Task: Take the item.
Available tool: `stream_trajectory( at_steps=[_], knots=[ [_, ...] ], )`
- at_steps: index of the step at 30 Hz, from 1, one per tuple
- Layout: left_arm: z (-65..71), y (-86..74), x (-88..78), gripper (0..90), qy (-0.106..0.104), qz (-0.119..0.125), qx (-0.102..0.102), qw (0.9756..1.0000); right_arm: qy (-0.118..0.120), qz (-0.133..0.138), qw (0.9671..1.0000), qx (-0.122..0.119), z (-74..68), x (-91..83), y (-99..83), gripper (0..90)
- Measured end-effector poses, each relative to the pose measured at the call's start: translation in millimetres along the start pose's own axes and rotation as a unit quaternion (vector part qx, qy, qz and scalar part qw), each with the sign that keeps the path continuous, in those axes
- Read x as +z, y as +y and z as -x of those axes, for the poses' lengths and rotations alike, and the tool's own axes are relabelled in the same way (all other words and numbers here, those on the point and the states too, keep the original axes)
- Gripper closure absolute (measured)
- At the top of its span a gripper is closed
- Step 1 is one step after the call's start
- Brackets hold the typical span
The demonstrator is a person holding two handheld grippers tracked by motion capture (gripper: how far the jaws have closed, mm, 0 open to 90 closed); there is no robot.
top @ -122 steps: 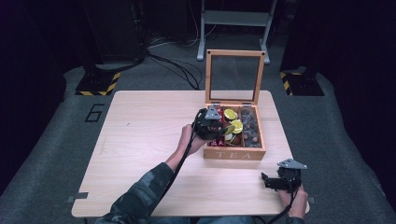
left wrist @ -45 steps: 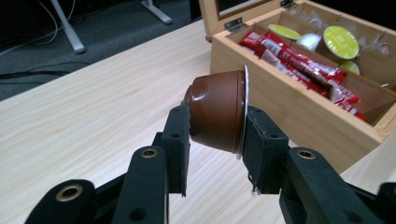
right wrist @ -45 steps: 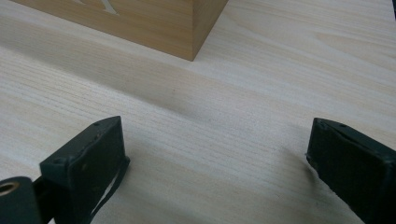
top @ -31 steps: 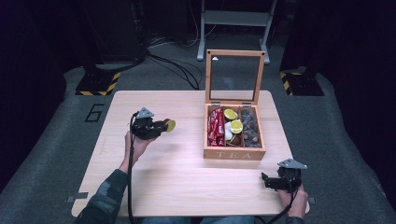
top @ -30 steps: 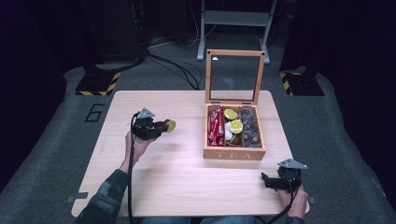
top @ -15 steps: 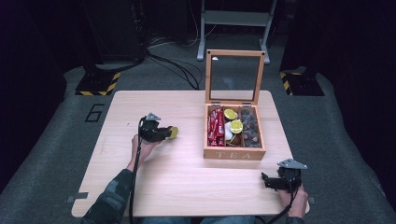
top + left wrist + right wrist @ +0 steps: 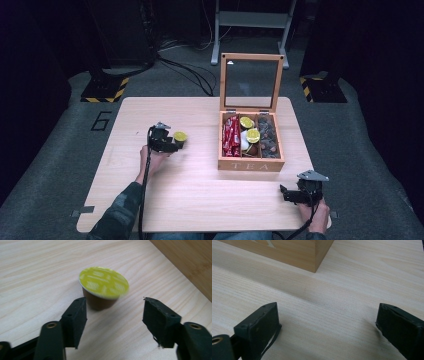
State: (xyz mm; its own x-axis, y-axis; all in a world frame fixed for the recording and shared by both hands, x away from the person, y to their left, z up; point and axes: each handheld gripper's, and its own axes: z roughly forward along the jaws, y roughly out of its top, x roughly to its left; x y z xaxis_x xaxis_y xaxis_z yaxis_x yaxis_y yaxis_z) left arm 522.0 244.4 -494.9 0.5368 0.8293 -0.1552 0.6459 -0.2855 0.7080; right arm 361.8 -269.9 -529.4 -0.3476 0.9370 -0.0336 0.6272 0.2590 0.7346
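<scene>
Left gripper (image 7: 113, 312): jaws have just been opening, now parted and clear of the yellow-lidded capsule (image 7: 103, 287), which stands upright on the table (image 7: 200, 185) left of centre in the high view, just beyond the jaw tips. Right gripper (image 7: 328, 322): jaws spread wide over bare wood, lower right, near the tea box (image 7: 250, 164) corner.

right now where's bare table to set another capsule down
Free: the wood between the capsule and the tea box, the whole front strip between the left tongs and right tongs, and the far left corner. Crowded: inside the box.
</scene>
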Motion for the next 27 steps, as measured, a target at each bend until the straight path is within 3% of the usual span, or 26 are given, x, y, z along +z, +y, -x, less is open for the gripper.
stream_trajectory(
  at_steps=[7, 10, 17, 21, 27],
  knots=[
    [-6.2, -4.4, -25.8, 18.0, 0.015, 0.029, -0.002, 0.9995, 0.000, 0.000, 1.0000, 0.000, 0.0, 0.0, 0.1, 3.9],
    [-5.2, -11.3, -38.9, 15.3, 0.026, 0.030, 0.015, 0.9991, -0.001, -0.001, 1.0000, 0.001, -0.5, -0.2, 0.0, 3.9],
    [-1.3, -27.5, -69.6, 13.5, 0.043, 0.052, 0.029, 0.9973, 0.001, 0.001, 1.0000, 0.000, 0.1, -0.1, 0.0, 3.9],
    [1.3, -42.4, -89.1, 11.1, 0.053, 0.062, 0.037, 0.9960, 0.001, 0.000, 1.0000, 0.001, 0.2, 0.0, 0.0, 3.9],
    [1.3, -75.2, -115.0, 7.5, 0.071, 0.057, 0.044, 0.9949, 0.003, -0.001, 1.0000, 0.004, 0.4, 0.0, 0.0, 3.9]
  ],
)
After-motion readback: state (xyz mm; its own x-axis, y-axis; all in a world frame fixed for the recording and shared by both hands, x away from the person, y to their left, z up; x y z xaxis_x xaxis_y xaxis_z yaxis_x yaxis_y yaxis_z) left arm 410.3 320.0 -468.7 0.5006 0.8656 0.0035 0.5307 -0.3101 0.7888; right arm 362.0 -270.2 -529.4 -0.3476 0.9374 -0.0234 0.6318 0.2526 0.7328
